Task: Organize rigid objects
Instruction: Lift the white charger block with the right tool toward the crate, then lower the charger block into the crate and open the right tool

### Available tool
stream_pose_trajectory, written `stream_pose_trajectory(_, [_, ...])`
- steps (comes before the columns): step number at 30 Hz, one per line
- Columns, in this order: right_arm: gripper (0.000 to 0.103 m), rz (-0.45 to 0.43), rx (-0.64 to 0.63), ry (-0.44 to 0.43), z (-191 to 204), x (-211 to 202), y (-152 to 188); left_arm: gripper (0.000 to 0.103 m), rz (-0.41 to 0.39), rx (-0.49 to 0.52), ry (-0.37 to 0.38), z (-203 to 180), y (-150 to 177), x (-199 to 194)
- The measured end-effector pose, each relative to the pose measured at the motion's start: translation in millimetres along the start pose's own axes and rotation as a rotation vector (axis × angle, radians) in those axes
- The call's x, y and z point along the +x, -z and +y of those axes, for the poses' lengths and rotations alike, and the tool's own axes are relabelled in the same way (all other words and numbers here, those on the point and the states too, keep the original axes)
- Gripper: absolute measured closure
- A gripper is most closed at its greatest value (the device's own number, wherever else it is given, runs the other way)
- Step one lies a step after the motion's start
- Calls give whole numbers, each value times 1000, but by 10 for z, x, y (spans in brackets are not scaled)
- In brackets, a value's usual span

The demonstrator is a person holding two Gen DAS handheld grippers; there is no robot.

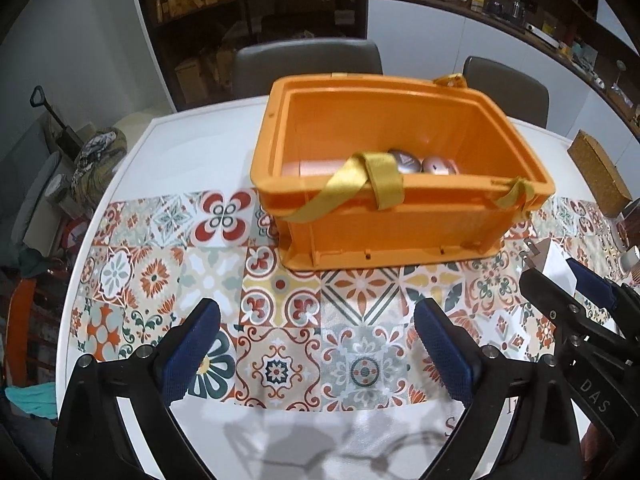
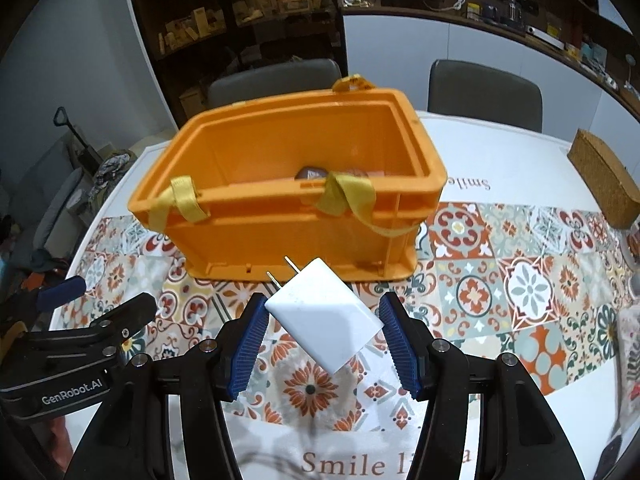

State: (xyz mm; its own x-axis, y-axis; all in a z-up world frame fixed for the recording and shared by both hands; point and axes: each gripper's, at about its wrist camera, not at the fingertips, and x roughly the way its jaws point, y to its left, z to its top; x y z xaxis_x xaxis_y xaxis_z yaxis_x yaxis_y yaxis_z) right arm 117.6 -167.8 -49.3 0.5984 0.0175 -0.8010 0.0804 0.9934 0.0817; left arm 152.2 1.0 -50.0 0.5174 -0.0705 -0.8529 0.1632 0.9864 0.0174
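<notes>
An orange plastic crate [image 1: 400, 224] with yellow straps [image 1: 352, 184] stands on the patterned table runner. Inside it lie two silver rounded objects [image 1: 404, 160] and a copper-coloured cylinder [image 1: 316, 168]. My left gripper [image 1: 316, 312] hangs open over the runner in front of the crate, with nothing between its blue pads. My right gripper [image 2: 325, 304] is shut on a white wall charger [image 2: 324, 320], held aslant with its two prongs [image 2: 292, 266] pointing toward the crate [image 2: 280, 240]. Each gripper shows at the side of the other's view: the left gripper [image 2: 108, 296] and the right gripper [image 1: 554, 272].
A brown cork block [image 2: 604, 178] lies on the white table at the right. Two grey chairs [image 2: 484, 92] stand behind the table, with dark shelves beyond. Some small items [image 2: 632, 340] sit at the right edge. The table's rounded edge [image 1: 80, 264] runs close on the left.
</notes>
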Motion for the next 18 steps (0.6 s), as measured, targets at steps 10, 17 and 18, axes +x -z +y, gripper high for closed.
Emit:
stream_pose_trajectory(10, [45, -54, -16, -2, 17, -212, -207, 2, -66, 2, 3, 22, -172, -232])
stream_pose_trajectory(17, [45, -85, -34, 2, 67, -288, -357, 2, -90, 5, 3, 37, -285, -306])
stream_pose_trajectory(18, [45, -88, -35, 5, 72, -291, -375, 2, -97, 6, 1, 39, -310, -318])
